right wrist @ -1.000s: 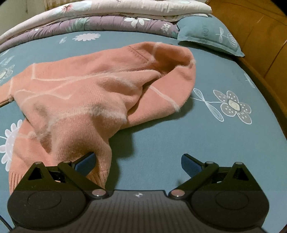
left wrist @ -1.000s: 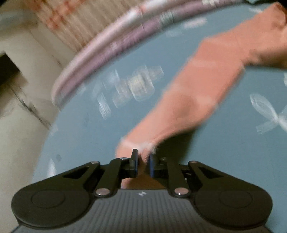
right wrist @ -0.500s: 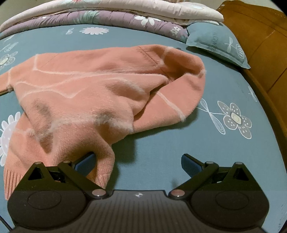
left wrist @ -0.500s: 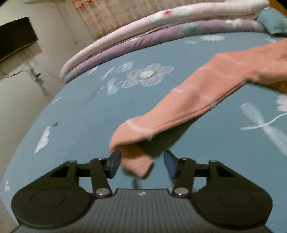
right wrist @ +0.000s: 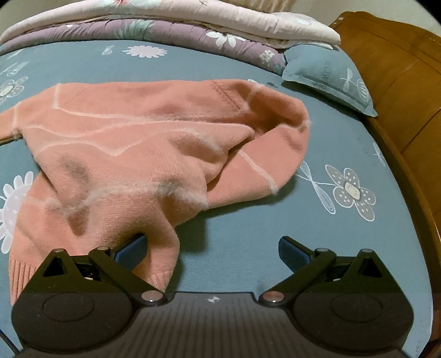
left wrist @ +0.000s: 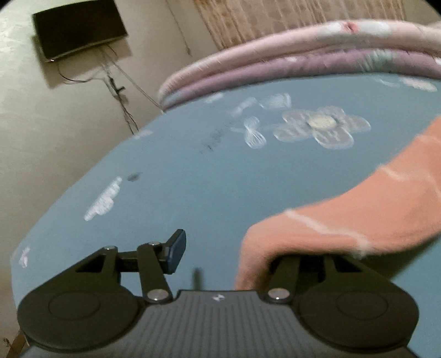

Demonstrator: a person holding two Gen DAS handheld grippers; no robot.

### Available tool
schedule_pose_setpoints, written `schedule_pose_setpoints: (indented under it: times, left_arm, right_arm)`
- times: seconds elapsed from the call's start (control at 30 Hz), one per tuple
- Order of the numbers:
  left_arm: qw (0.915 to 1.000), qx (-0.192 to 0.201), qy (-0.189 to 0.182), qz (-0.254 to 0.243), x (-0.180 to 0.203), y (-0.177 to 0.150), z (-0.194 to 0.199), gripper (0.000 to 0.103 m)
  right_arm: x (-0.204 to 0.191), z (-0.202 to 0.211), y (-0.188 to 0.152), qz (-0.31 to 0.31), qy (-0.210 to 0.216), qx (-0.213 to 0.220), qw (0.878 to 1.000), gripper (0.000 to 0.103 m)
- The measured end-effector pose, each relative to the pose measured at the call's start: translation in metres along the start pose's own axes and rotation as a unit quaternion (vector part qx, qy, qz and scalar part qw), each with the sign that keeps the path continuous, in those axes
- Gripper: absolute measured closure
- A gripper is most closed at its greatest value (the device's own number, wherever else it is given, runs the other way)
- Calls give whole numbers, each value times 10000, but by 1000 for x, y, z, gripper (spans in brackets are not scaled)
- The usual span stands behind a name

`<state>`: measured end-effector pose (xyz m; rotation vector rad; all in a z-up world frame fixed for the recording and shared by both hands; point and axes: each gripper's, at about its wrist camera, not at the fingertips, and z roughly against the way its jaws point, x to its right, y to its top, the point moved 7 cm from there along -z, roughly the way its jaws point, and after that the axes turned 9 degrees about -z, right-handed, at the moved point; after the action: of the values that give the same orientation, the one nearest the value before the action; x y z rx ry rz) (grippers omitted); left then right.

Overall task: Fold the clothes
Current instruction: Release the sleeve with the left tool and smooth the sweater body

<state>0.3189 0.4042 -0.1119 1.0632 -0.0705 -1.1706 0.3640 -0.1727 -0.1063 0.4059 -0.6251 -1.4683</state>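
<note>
Sleeve point(left wrist: 358, 220) released, left claw point(left wrist: 220, 253) wide, right claw point(right wrist: 212, 250) wide, blue floral bedsheet point(right wrist: 248, 242), wooden headboard point(right wrist: 399, 82)

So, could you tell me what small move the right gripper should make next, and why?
Probably close on the sweater hem: the right gripper is open, the pink sweater lies rumpled on the bed, and its lower corner already drapes over the left finger.

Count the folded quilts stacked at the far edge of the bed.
2. A pale pink quilt lies on top, and a purple floral quilt sits directly under it, beside the blue pillow. More could be hidden behind the stack.
</note>
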Motion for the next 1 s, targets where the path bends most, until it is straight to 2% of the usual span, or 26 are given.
schedule_pose_setpoints:
  times: [0.13,0.27,0.4,0.53,0.7,0.8,0.87,1.0]
  left_arm:
    - [9988,5,452,-184,-20,8,1,47]
    - [9971,-224,718,-86,-41,0,-1,47]
    - [9975,-294,630,-105,-46,-7,5,48]
    - [9986,-19,439,-290,-30,5,20,47]
    - [9961,278,740,-392,-21,37,32,46]
    - [9969,546,271,-507,-1,57,40,39]
    - [9946,659,-283,-752,27,64,44,37]
    - [9936,282,-956,-526,57,47,27,37]
  right_arm:
    - [-1,1,-1,-66,-50,-14,10000,0]
    - [-3,-1,-2,-65,-85,-52,9999,0]
    - [-3,-4,-5,-114,-81,-149,9998,0]
    - [-2,-6,-9,-186,-86,-244,9995,0]
    - [-2,0,-14,-141,-147,-244,9995,0]
    - [-2,3,-16,-137,-154,-249,9995,0]
    - [-3,4,-18,-151,-181,-251,9994,0]
    - [-5,7,-21,-160,-185,-271,9993,0]
